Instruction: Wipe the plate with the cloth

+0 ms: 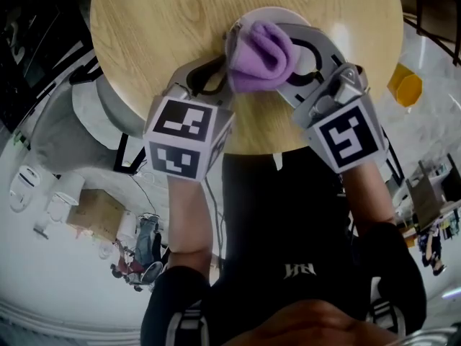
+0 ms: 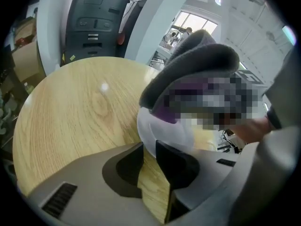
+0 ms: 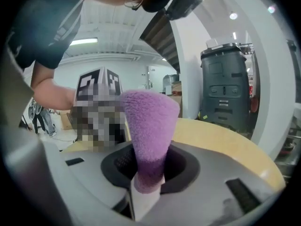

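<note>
A white plate (image 1: 284,14) lies on the round wooden table (image 1: 166,34), mostly covered by a bunched purple cloth (image 1: 261,55). My left gripper (image 1: 225,63) reaches the plate's near-left rim. In the left gripper view the rim of the plate (image 2: 164,131) sits between the tips of my left gripper (image 2: 149,157) and fills the gap, with the pads against it. My right gripper (image 1: 288,52) is shut on the cloth (image 3: 148,121), which stands up as a thick roll between its jaws (image 3: 146,182). That roll hangs over the plate, with its purple underside (image 2: 162,111) just above the rim.
The near edge of the table (image 1: 259,146) is just in front of my body. A dark grey bin (image 3: 228,79) stands beyond the table and also shows in the left gripper view (image 2: 96,22). A cardboard box (image 1: 97,211) and a yellow object (image 1: 405,85) lie on the floor.
</note>
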### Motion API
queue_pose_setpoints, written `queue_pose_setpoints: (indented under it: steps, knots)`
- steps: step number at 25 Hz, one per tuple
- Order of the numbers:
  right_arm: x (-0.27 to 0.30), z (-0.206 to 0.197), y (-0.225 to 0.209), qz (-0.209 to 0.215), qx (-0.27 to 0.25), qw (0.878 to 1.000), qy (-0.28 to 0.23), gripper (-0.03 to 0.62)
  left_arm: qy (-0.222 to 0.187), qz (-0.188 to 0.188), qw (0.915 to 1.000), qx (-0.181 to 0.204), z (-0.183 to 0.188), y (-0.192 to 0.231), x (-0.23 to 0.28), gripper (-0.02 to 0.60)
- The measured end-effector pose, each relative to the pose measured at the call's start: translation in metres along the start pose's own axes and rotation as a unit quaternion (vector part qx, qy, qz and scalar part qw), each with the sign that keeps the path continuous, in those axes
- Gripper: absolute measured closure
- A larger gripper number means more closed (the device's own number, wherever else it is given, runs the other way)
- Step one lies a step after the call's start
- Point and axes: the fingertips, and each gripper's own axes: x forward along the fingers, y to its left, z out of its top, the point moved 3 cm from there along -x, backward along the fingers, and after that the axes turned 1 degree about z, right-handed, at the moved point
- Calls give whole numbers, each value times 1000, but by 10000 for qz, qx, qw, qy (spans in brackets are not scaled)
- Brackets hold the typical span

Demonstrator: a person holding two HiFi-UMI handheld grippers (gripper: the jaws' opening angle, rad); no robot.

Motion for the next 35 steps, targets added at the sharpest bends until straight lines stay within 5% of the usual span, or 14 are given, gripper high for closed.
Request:
queue_pose_setpoints:
  steps: [8, 22, 29, 35]
  knots:
    - [24, -10, 8, -38, -852, 9953, 454, 494, -39, 81, 10000, 4, -1, 0, -1, 489]
    - [-42, -37, -42, -837, -533, 9908, 923, 493, 0, 138, 9999, 46, 0, 0, -1, 492]
    - [7, 0, 10, -221, -345, 9991, 140, 494, 38, 211, 9997, 101, 1, 1, 1, 495]
    - [19, -15, 12, -39, -501, 9976, 470, 493, -26, 235, 9996, 127, 4, 0, 0, 509]
